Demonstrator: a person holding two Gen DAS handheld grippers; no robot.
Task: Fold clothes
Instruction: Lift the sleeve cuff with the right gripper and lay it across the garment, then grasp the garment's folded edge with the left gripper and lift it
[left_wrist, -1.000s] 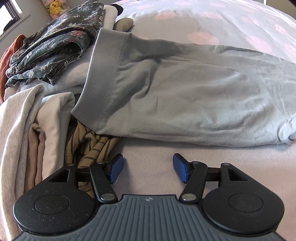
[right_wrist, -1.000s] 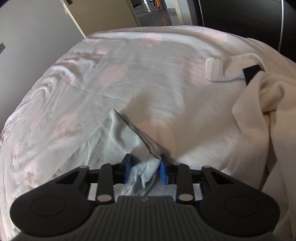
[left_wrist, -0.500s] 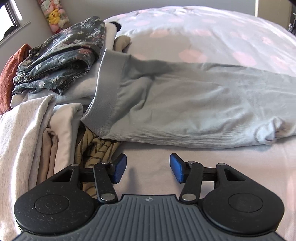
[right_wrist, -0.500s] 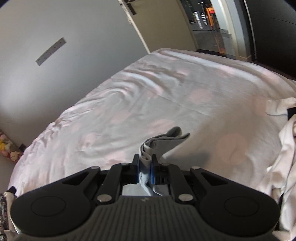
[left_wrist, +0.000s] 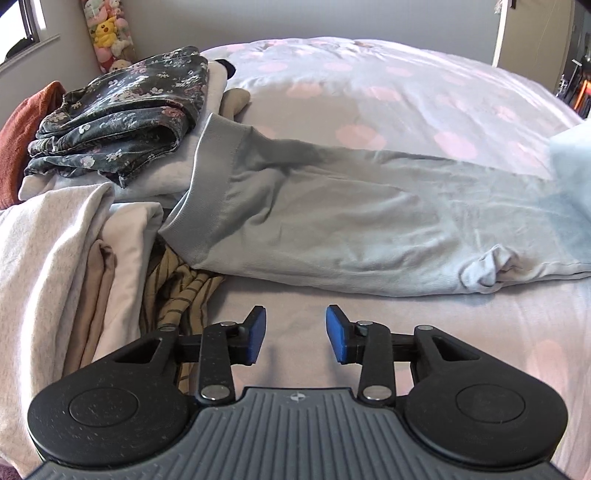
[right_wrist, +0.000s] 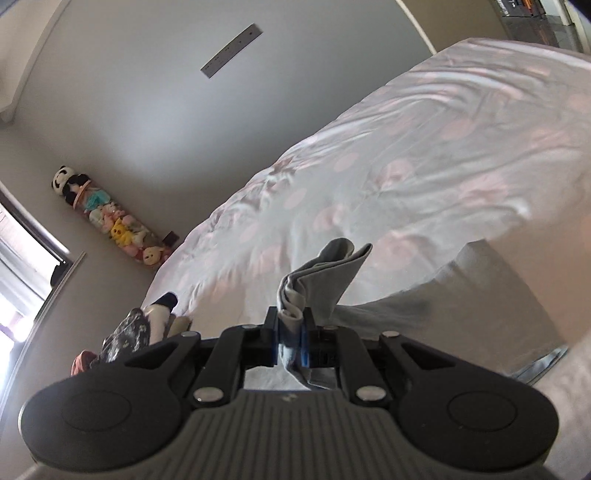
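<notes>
The soft, limp grey garment lies just ahead of the unclenched left gripper, its bunched end pinched in the right gripper; the ribbed hem looks easiest to grasp.

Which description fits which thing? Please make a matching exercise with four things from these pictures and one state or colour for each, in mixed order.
Things:
1. left gripper
2. right gripper
3. floral garment
4. grey garment

Descriptions:
A. dark, folded on the pile
B. jaws apart, holding nothing
C. lies stretched across the bed, ribbed hem toward the pile
D. jaws closed on grey cloth

Pairs: 1-B, 2-D, 3-A, 4-C
</notes>
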